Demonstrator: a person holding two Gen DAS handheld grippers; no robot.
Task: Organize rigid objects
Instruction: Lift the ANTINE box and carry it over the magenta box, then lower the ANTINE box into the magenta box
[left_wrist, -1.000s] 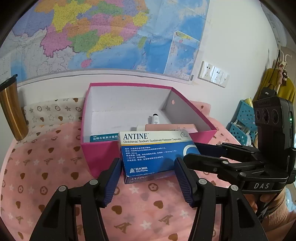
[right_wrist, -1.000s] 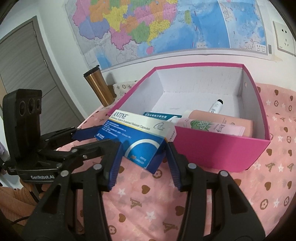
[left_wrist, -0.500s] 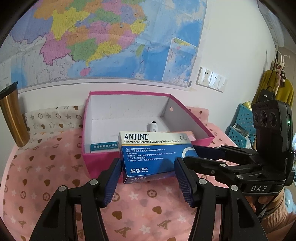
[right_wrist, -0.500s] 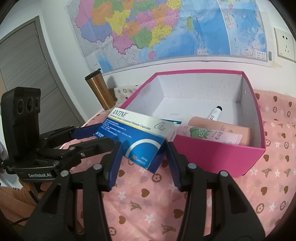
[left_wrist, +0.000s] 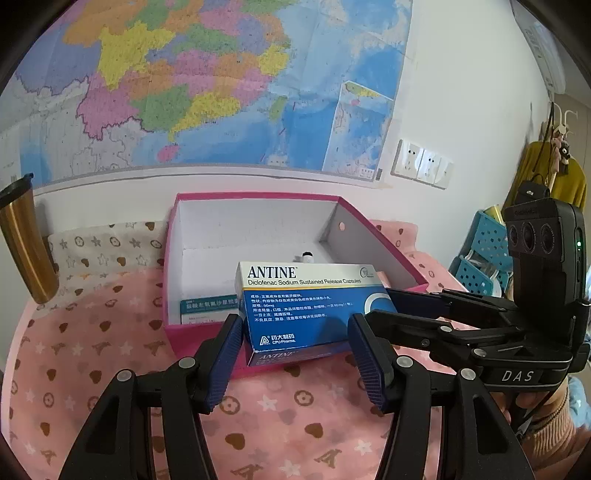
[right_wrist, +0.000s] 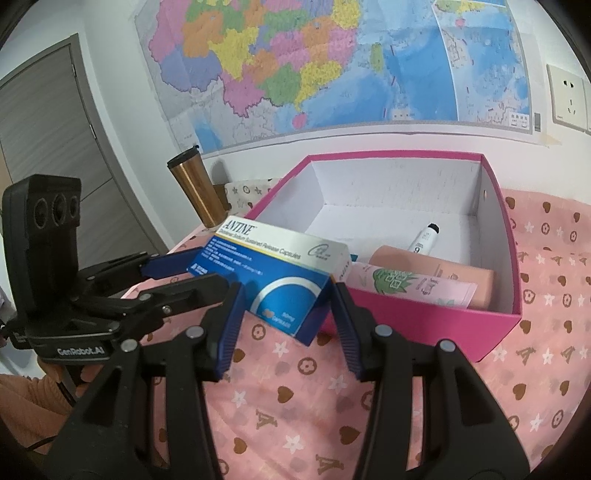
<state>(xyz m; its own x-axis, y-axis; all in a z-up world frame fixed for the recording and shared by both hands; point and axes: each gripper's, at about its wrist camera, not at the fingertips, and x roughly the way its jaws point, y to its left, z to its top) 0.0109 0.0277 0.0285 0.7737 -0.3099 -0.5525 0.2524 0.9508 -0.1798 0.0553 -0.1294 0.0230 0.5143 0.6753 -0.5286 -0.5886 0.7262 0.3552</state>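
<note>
A blue and white medicine box marked ANTINE (left_wrist: 310, 310) (right_wrist: 273, 273) hangs in the air over the near wall of an open pink storage box (left_wrist: 258, 194) (right_wrist: 406, 155). My left gripper (left_wrist: 295, 328) (right_wrist: 192, 273) is shut on its left end. My right gripper (right_wrist: 286, 295) (left_wrist: 388, 308) is shut on its right end. Inside the pink box lie a teal carton (left_wrist: 207, 304), a peach box (right_wrist: 443, 269), a pale pink pack with a leaf print (right_wrist: 406, 284) and a small white tube (right_wrist: 426, 238).
A copper tumbler (left_wrist: 22, 240) (right_wrist: 195, 192) stands at the back left against the wall. Blue perforated baskets (left_wrist: 484, 251) sit off the table's right end. A pink patterned cloth (left_wrist: 110, 369) covers the table, and a map hangs on the wall behind.
Both grippers keep their hold on the medicine box. The pink box has slid a little lower in both views, so the medicine box now covers more of its near wall and inside.
</note>
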